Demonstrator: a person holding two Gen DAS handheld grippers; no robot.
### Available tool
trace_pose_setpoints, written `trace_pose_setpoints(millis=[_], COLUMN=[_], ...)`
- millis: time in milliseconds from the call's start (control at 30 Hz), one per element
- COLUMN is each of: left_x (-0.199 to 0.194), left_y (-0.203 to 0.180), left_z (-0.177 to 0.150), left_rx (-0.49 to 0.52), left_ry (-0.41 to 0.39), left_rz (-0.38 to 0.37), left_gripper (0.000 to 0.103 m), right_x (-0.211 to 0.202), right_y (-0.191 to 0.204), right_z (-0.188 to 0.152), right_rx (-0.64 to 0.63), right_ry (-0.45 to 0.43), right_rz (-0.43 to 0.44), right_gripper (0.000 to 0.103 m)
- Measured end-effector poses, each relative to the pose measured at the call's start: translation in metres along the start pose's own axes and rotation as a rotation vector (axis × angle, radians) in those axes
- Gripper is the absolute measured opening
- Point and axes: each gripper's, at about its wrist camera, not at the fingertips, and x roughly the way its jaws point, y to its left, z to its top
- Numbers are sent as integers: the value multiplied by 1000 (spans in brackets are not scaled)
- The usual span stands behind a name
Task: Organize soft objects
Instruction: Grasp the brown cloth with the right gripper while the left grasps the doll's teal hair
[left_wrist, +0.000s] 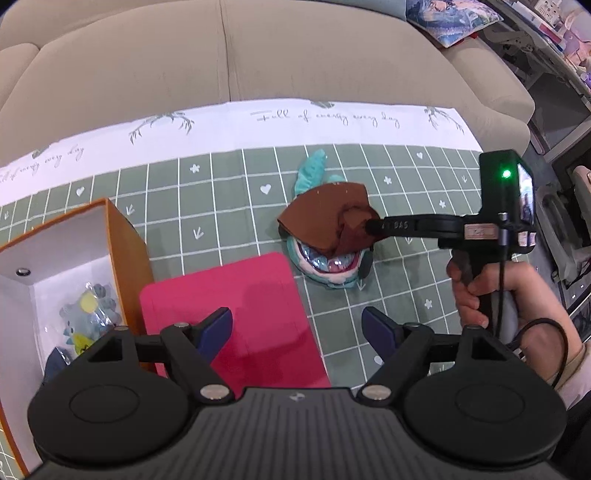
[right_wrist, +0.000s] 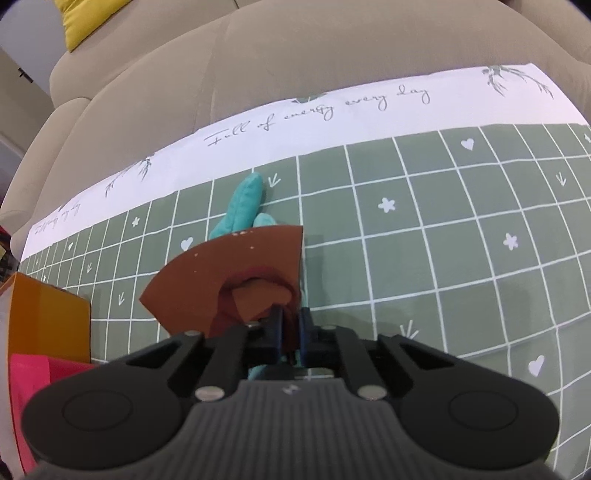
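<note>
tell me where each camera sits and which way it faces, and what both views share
Left wrist: sits on the open left gripper, looking down over the pink sheet and orange box; a hand holding the right gripper shows.
Right wrist: sits on the right gripper, shut on the brown hat, looking down toward the sofa; no hand shows.
Shared: the hat, the teal plush, the green grid cloth.

You are working over a tabletop covered by a green grid cloth (left_wrist: 236, 206) with a white lettered border. On it lie a teal plush toy (left_wrist: 328, 266) under a brown cloth piece (left_wrist: 325, 218), a pink sheet (left_wrist: 240, 314), and an orange box (left_wrist: 125, 243) at the left.
</note>
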Motion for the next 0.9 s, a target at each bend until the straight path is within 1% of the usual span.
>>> trace_pose_setpoints(millis=[100,200,333,367,467,567,667,733,800,833,900], left_x=[2,1,-2,-1,6,22,38,51,66,74,88], left_y=[1,1,1,1,-2,-11,-22,-32,-42,-46,-51], left_z=[-2,-3,-3,-2,1,11,26,36,46,53,64], left_rx=[-4,-6,-5,-5,0,8,13,45,53,43,13], left_ry=[8,9,-3,-3,-4,-5,-16,-11,9,13,9], left_rz=[-1,-1,-11,-13,-29,-50,-84,-112,-89,-79,-81], left_gripper=[93,93,93,93,93,93,93,93,93,93,93], right_x=[-4,-11,-32,-38,-53,-61,-65,-64,-63,-64,-65], right_y=[-1,-1,-1,-4,-20,-33,-44,-47,-47,-47,-48], right_z=[-1,-5,-20,-25,-45,-70,-90,-99,-103,-105,-107], right_rx=[-4,-17,-82,-84,-17,54,148,173,180,182,186], right_ry=[-5,-12,-6,-4,22,23,15,9,0,-8,-19], right_rz=[-1,-22,-132,-137,-138,-166,-112,-96,-93,-86,-67], right_gripper=[2,2,2,2,2,2,2,2,2,2,2])
